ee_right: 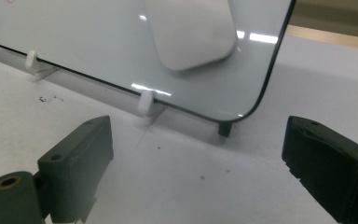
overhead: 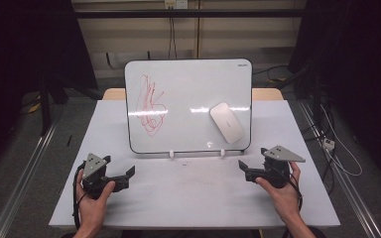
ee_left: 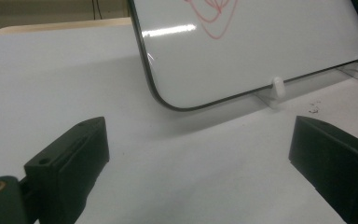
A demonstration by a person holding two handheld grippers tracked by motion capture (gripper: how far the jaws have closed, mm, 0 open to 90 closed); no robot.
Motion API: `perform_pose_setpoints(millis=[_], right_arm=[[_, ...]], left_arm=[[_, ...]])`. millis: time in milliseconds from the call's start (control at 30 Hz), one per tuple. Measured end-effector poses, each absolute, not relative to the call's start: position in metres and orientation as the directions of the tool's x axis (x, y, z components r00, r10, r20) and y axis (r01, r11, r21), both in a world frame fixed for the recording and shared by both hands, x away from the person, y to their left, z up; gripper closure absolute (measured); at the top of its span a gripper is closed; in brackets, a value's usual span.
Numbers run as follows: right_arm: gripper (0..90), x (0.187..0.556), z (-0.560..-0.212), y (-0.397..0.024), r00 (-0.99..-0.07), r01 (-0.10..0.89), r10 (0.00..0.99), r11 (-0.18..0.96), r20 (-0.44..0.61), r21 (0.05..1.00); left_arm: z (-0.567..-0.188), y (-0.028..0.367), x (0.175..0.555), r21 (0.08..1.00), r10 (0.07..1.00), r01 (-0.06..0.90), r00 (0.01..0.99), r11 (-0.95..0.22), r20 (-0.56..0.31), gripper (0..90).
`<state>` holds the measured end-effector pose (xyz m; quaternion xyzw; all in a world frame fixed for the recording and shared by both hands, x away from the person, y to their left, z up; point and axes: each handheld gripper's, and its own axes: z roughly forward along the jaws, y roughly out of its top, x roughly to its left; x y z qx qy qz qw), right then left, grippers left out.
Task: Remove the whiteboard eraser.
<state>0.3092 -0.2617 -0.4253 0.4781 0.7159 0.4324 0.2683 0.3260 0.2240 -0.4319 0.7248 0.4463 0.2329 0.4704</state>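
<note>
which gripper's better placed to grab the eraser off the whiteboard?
Right, probably. The eraser sits on the whiteboard toward its right side, just above and ahead of the right gripper, whose jaws stand open and empty. The left gripper, also open, sits below the red scribble, farther away.

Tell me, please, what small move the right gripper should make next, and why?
Probably ease the right gripper forward and up toward the white eraser on the whiteboard. Its jaws stand open and empty just above the table, short of the board, and the red scribble is not yet wiped. The eraser sits on the board's right side, nearest that gripper.
</note>
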Motion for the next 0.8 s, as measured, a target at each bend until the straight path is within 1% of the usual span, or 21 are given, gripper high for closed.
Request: perform_pose_setpoints(millis=[333,533,633,733,800], right_arm=[[10.3,0.325,-0.410,-0.255,-0.419,0.446,0.908,0.186,0.021,0.876],[10.2,0.342,-0.403,-0.244,-0.417,0.423,0.908,0.224,-0.031,0.878],[12.7,0.349,-0.399,-0.239,-0.431,0.433,0.902,0.211,-0.004,0.876],[12.1,0.354,-0.393,-0.235,-0.422,0.418,0.905,0.237,-0.043,0.877],[12.9,0.359,-0.389,-0.233,-0.428,0.415,0.902,0.241,-0.046,0.877]], left_arm=[[-0.431,0.225,0.326,0.892,0.869,0.424,0.489,-0.158,-0.079,5.0],[-0.431,0.225,0.329,0.890,0.870,0.429,0.486,-0.154,-0.083,5.0],[-0.431,0.224,0.330,0.891,0.868,0.427,0.489,-0.154,-0.084,5.0],[-0.431,0.224,0.331,0.890,0.869,0.430,0.488,-0.155,-0.085,5.0],[-0.432,0.225,0.331,0.889,0.867,0.428,0.492,-0.164,-0.077,5.0]])
